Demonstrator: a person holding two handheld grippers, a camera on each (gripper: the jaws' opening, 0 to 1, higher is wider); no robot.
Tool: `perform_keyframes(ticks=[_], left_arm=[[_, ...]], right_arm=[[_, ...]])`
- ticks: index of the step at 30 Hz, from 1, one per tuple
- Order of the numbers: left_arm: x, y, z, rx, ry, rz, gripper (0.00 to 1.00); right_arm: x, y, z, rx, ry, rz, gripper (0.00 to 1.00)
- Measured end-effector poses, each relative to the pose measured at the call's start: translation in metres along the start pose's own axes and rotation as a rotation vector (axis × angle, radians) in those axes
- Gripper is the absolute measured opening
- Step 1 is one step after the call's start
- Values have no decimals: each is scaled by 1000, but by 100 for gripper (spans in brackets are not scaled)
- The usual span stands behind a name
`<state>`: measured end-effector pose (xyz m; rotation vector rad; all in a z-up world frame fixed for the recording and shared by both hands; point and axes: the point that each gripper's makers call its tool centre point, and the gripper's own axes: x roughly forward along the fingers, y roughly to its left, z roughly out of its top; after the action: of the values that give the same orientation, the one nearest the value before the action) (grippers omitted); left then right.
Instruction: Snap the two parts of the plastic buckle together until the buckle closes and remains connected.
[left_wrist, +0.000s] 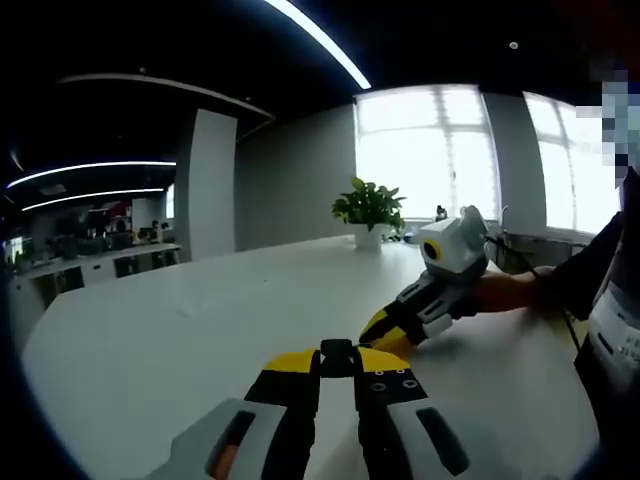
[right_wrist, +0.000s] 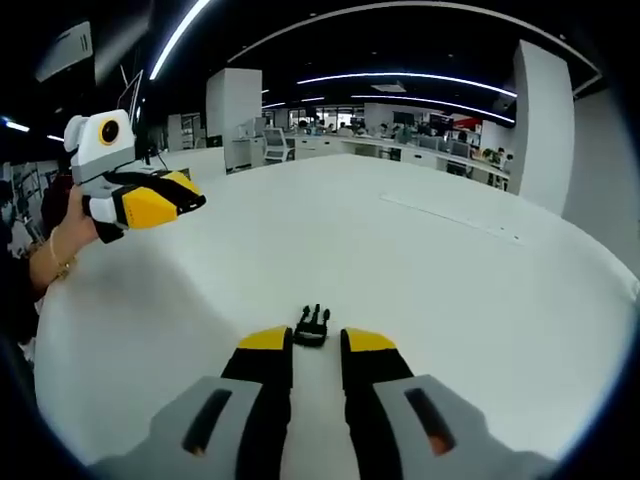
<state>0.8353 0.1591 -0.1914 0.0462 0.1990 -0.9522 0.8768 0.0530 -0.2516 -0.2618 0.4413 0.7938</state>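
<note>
Pickup stage: the left gripper (left_wrist: 338, 372) grips one buckle half (left_wrist: 337, 353), lifted off the table (right_wrist: 400, 260). The right gripper (right_wrist: 315, 345), jaws narrowly apart, nears the pronged half (right_wrist: 312, 326) lying there; next, clamp it

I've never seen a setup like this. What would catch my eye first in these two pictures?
Probably the yellow-tipped gripper rising from the bottom of the left gripper view, with a small black buckle part held at its tips. In the right gripper view, the right gripper has another black buckle part at its tips, over a wide white table. A potted green plant stands far off by bright windows.
</note>
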Motion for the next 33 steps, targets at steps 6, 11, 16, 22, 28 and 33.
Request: perform_keyframes(ticks=[6, 11, 16, 22, 28, 33], left_arm=[[2, 0, -3, -7, 9, -3, 13], [3, 1, -5, -7, 14, -2, 13], [2, 2, -5, -7, 14, -1, 13], [5, 3, -11, 1, 35, 9, 13], [11, 4, -21, 8, 67, 4, 13], [13, 5, -27, 3, 85, 2, 13]], right_arm=[[0, 7, 5, 22, -29, 86, 22], [7, 11, 7, 33, -39, 100, 21], [8, 12, 7, -33, -39, 109, 14], [9, 11, 7, -75, -36, 160, 14], [8, 10, 5, -87, -70, 203, 13], [5, 4, 3, -86, -81, 225, 13]])
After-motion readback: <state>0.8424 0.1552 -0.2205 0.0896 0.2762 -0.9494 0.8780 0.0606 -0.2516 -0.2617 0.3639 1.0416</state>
